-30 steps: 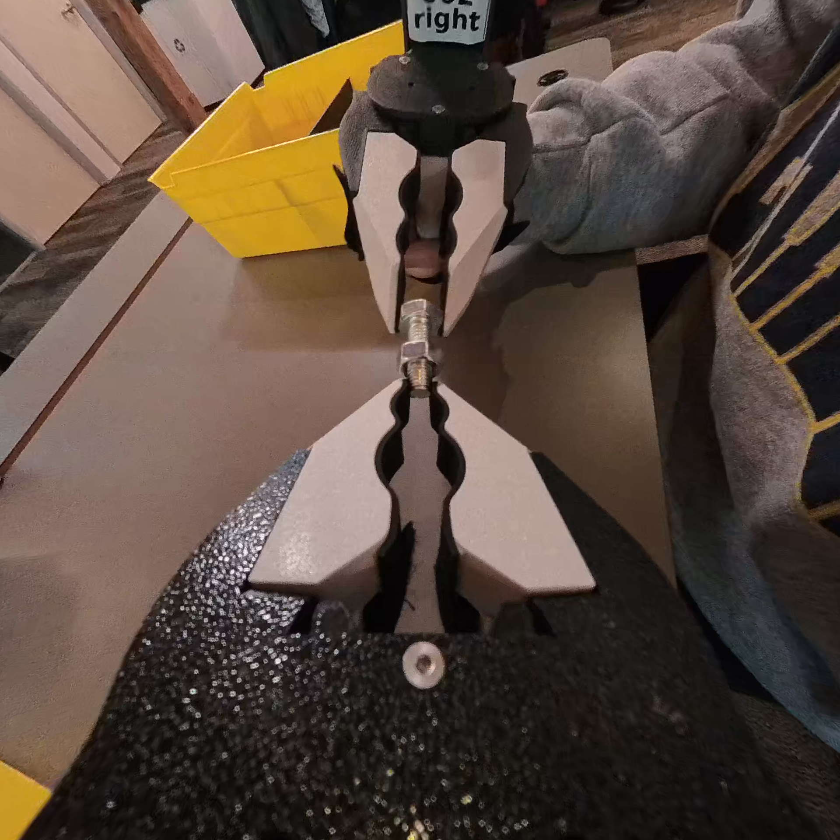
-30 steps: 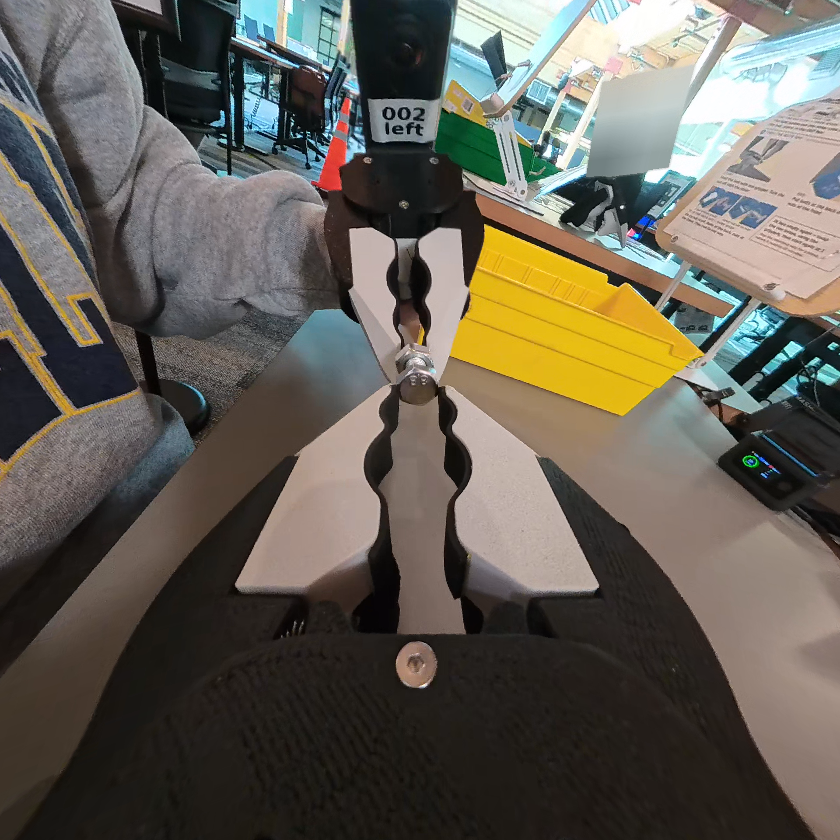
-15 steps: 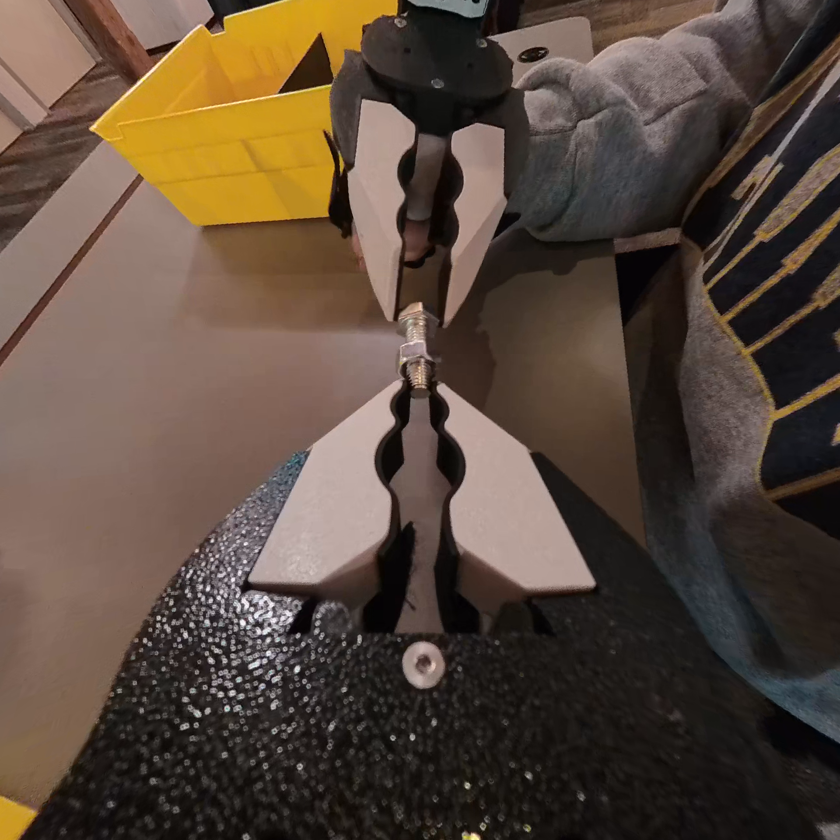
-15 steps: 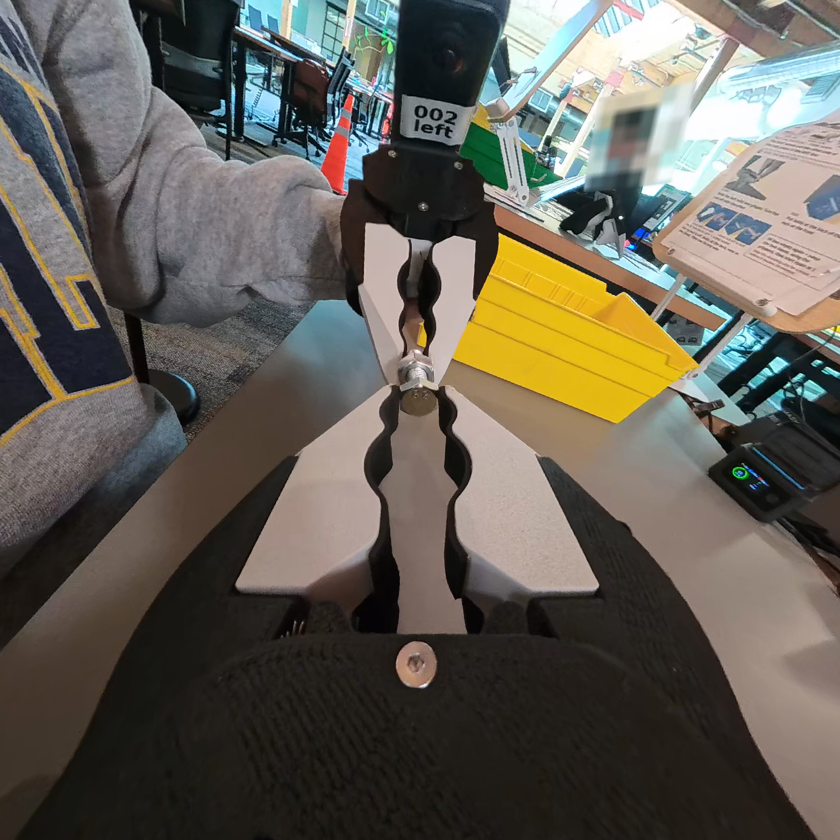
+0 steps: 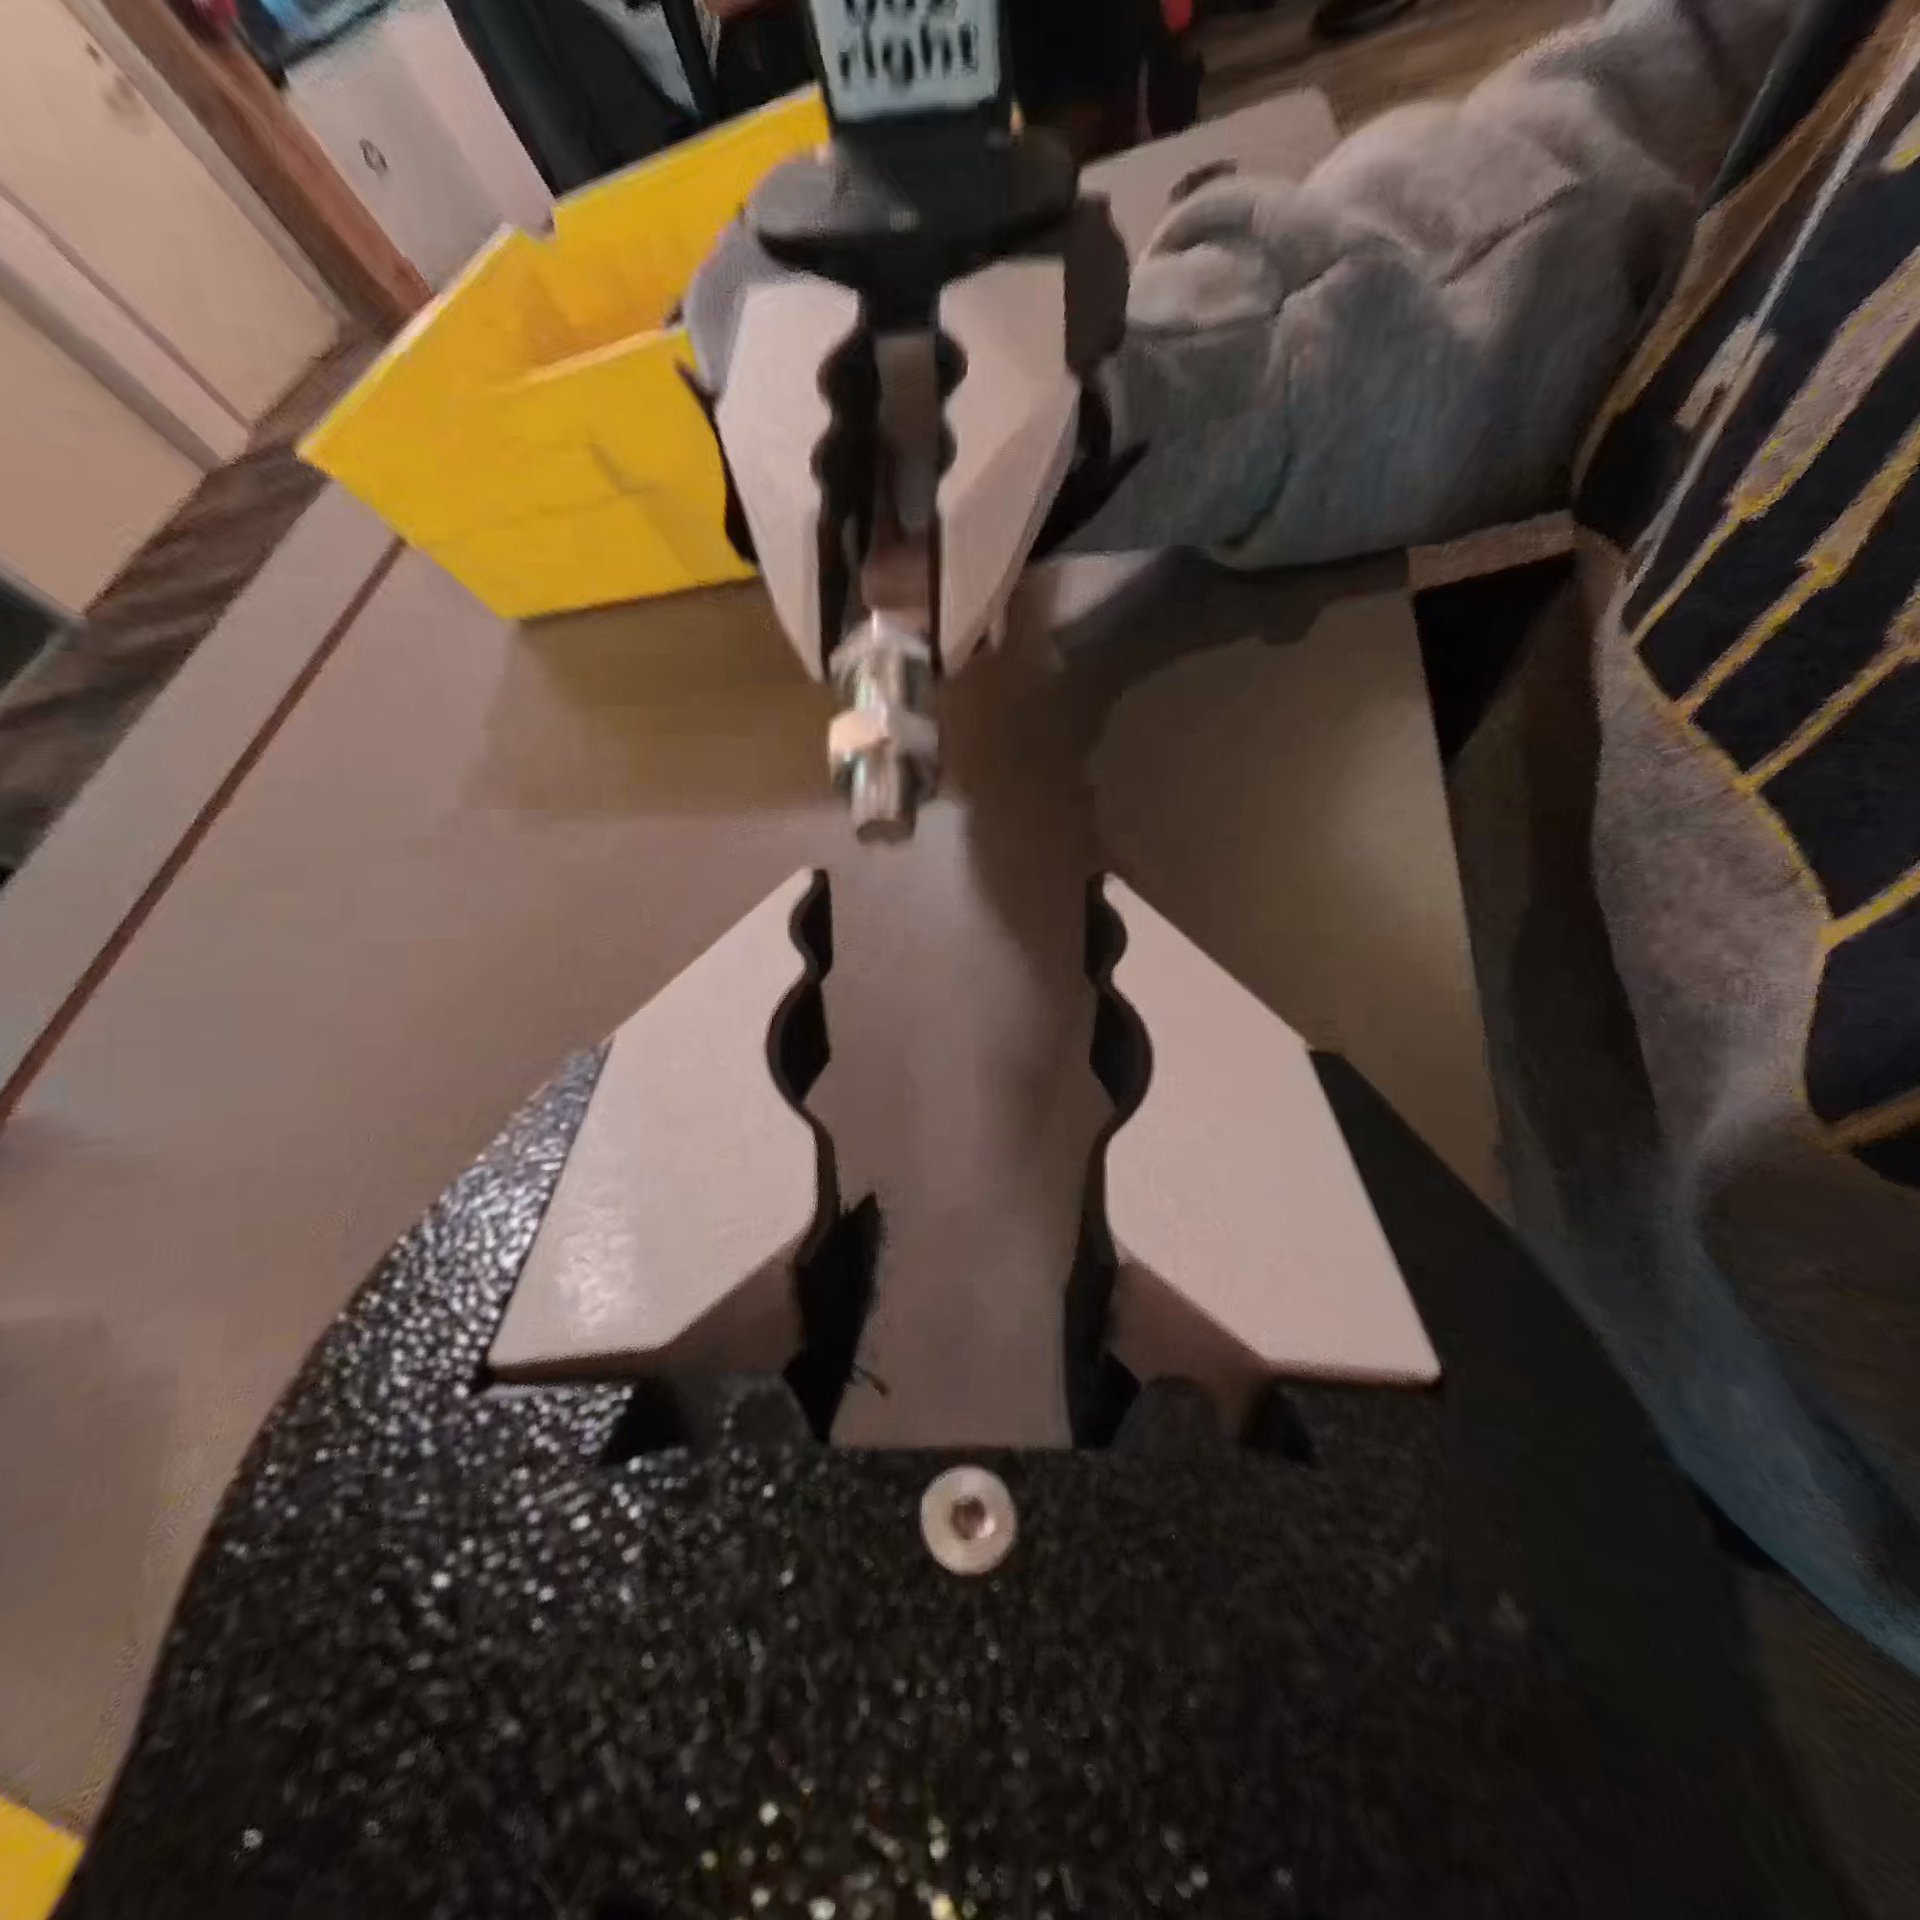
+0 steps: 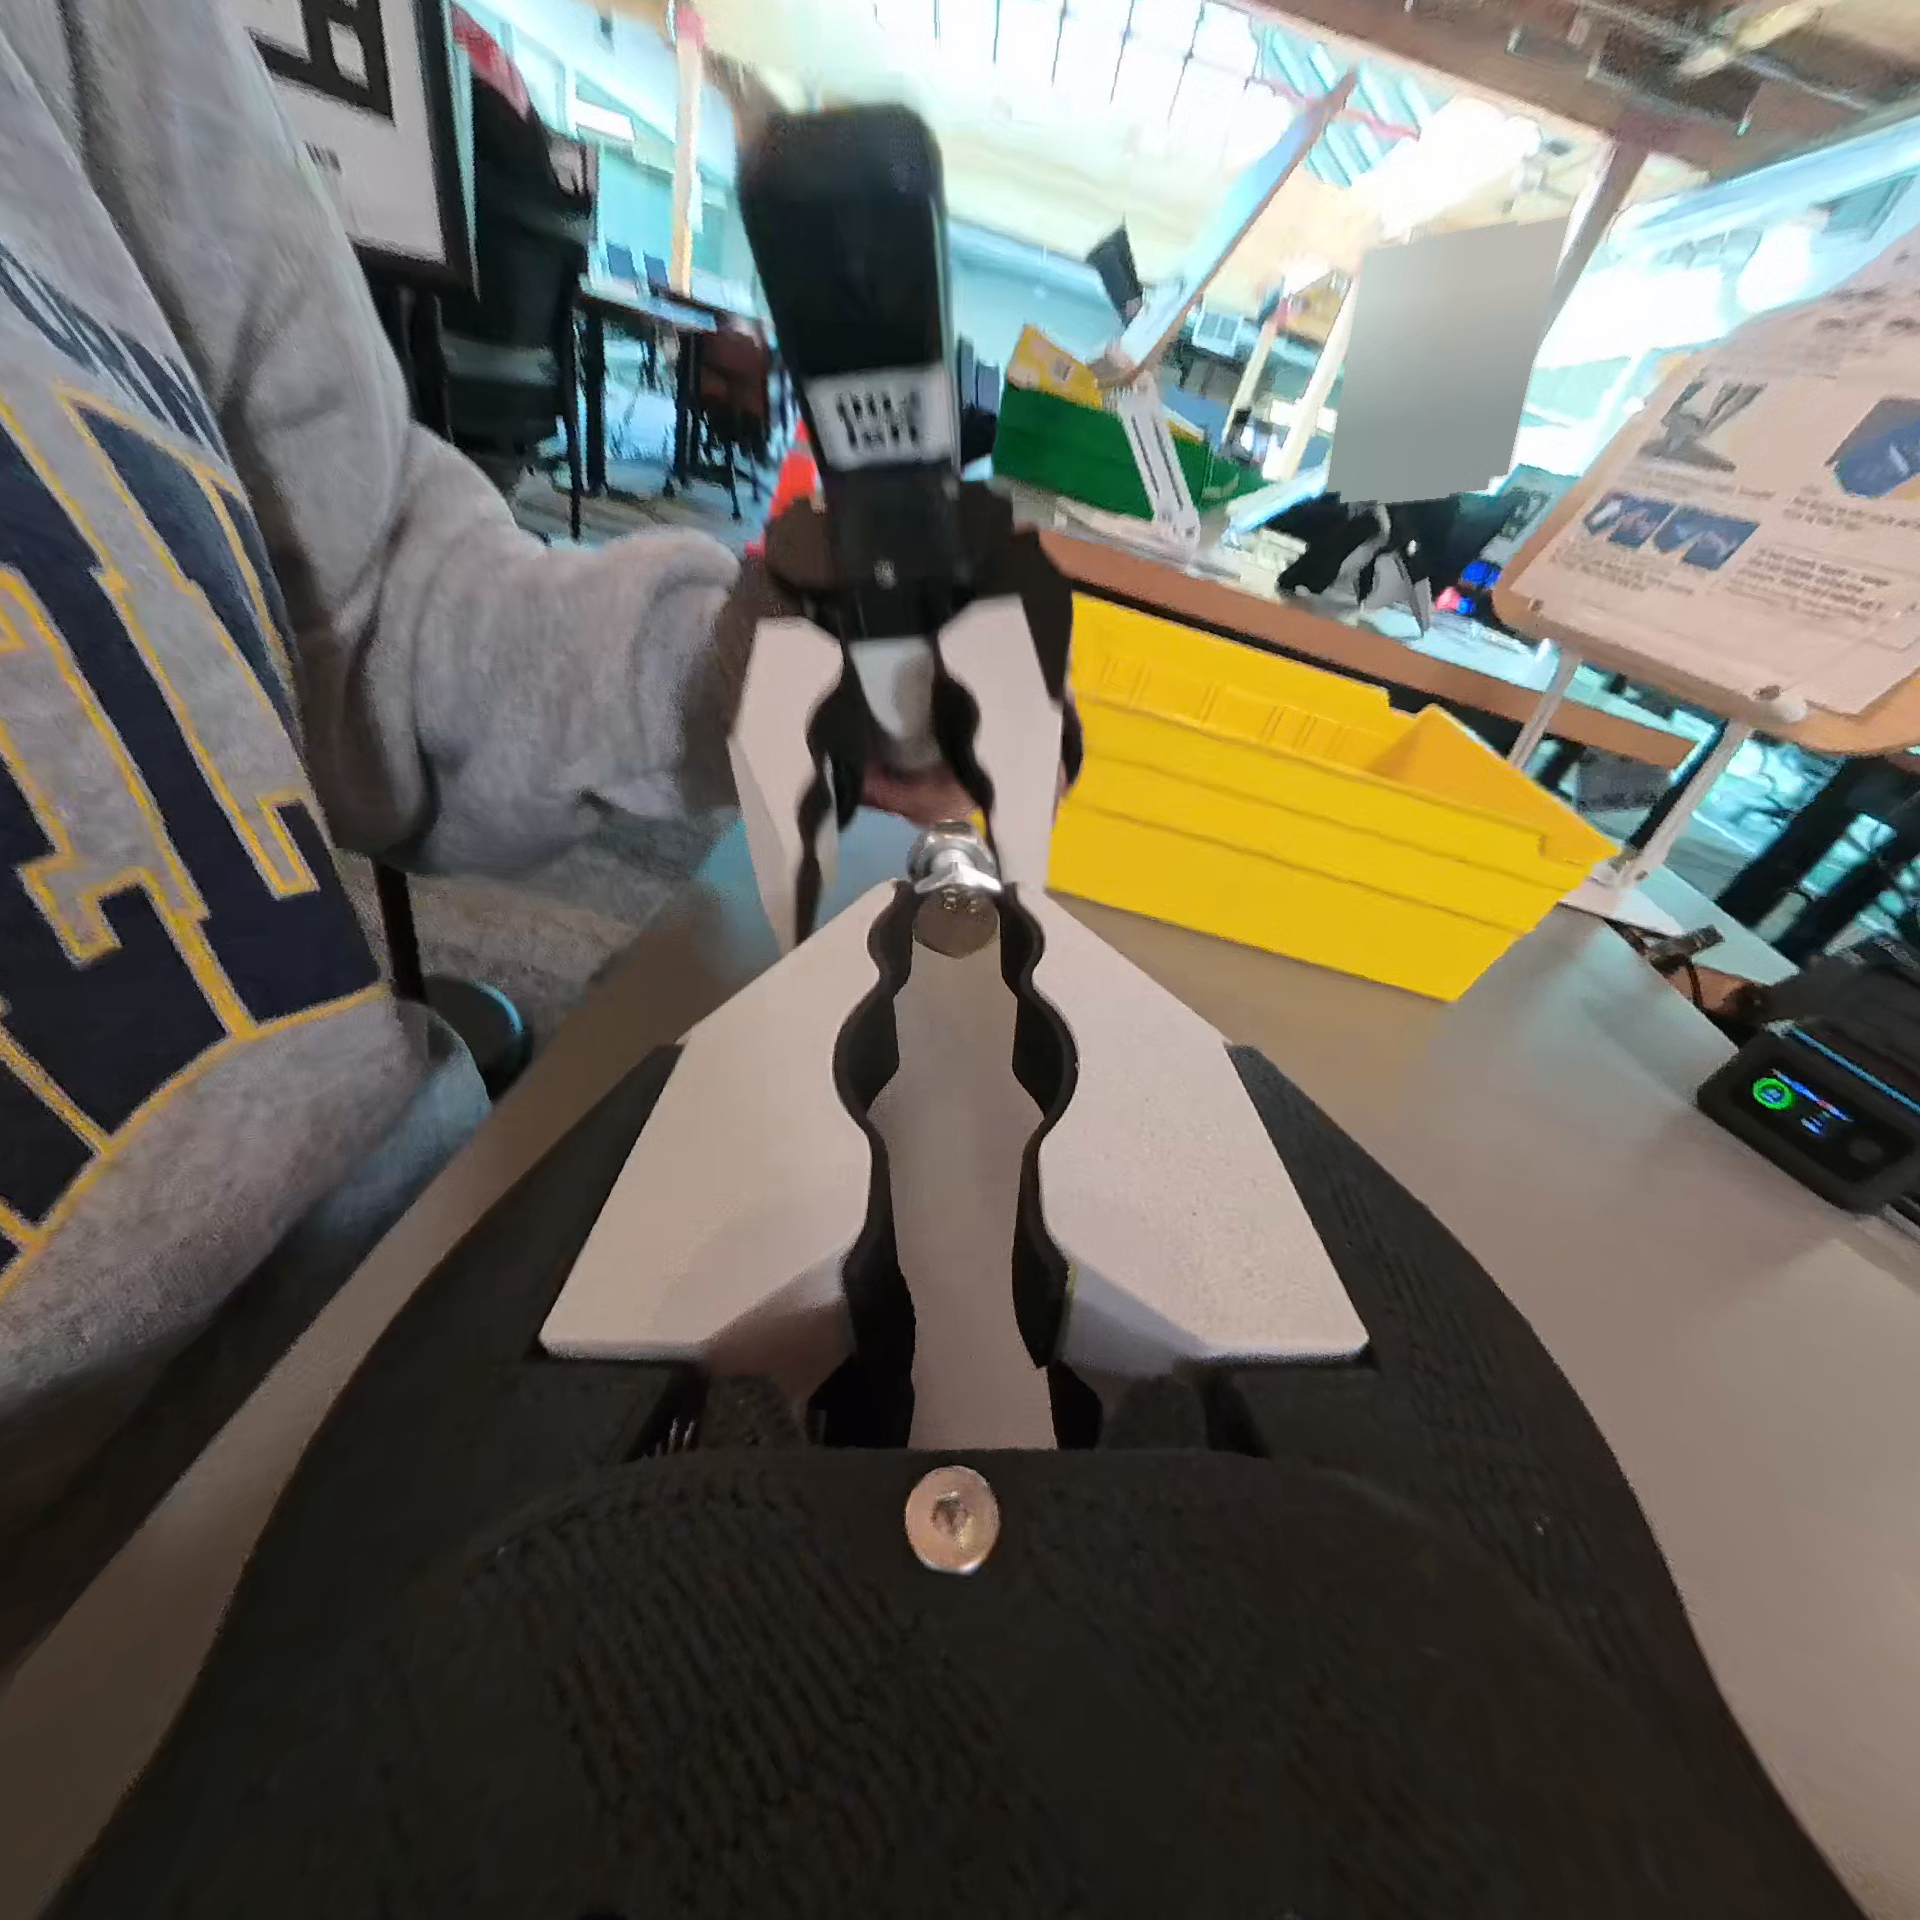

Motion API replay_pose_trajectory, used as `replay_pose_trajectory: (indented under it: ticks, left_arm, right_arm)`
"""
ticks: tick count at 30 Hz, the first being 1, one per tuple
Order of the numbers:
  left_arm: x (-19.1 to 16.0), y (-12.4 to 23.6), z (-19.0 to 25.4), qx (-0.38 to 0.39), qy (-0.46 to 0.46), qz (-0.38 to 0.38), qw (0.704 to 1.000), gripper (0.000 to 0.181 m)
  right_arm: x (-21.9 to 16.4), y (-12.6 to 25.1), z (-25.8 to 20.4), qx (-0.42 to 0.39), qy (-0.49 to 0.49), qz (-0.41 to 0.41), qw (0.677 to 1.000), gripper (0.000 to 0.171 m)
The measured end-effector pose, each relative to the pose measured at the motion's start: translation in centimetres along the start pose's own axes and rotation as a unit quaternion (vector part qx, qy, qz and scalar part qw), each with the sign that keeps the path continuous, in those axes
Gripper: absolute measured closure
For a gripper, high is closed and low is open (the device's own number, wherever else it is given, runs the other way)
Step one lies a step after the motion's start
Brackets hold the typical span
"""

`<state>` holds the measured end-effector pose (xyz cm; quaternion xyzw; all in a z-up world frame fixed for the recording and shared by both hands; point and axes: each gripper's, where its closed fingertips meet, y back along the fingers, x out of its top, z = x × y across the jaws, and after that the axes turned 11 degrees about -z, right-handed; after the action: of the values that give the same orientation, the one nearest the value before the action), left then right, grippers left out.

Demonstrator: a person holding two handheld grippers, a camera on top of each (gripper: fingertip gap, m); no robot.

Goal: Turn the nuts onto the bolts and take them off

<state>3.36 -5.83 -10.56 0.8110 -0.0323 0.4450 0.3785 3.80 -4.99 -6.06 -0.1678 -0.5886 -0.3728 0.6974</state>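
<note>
Released: left claw (image 5: pixel 961 883) has let go of the bolt (image 5: pixel 883 717) and spread wide since 0.5 s ago.

Both earlier views showed its tips pinched on the threaded end; now they stand well apart at 6 o'clock of the bolt, touching nothing. Right claw (image 6: pixel 951 899) keeps a narrow grip on the bolt head, with the shank pointing away toward the left claw and held above the surface (image 5: pixel 416 831). 1 nut (image 5: pixel 881 746) sits partway along the thread, a short stub of thread showing past it. Both views are motion-blurred. My reading: this is a re-grip between turns, so the nut is neither fully on nor off yet. A yellow bin (image 6: pixel 1299 831) stands behind, at 1 o'clock in the right view.
</note>
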Motion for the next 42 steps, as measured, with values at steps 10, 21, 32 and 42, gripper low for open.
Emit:
replay_pose_trajectory:
  ticks: [10,21,32,42]
  left_arm:
    - [3.4,1.5,0.2,0.059,-0.044,0.112,0.991,0.124]
    - [4.3,1.7,-0.2,0.107,-0.044,0.155,0.981,0.120]
    - [5.1,2.5,-0.4,0.129,-0.021,0.200,0.971,0.122]
    - [1.0,-1.6,-0.6,0.073,0.028,0.081,0.994,0.122]
  right_arm:
    - [-0.3,0.2,0.7,-0.014,-0.011,-0.007,1.000,0.156]
    - [0.1,0.6,1.1,-0.020,-0.025,0.009,0.999,0.156]
    - [1.4,1.4,1.0,-0.011,-0.039,0.051,0.998,0.157]
    - [2.1,1.7,0.8,0.002,-0.052,0.079,0.996,0.157]
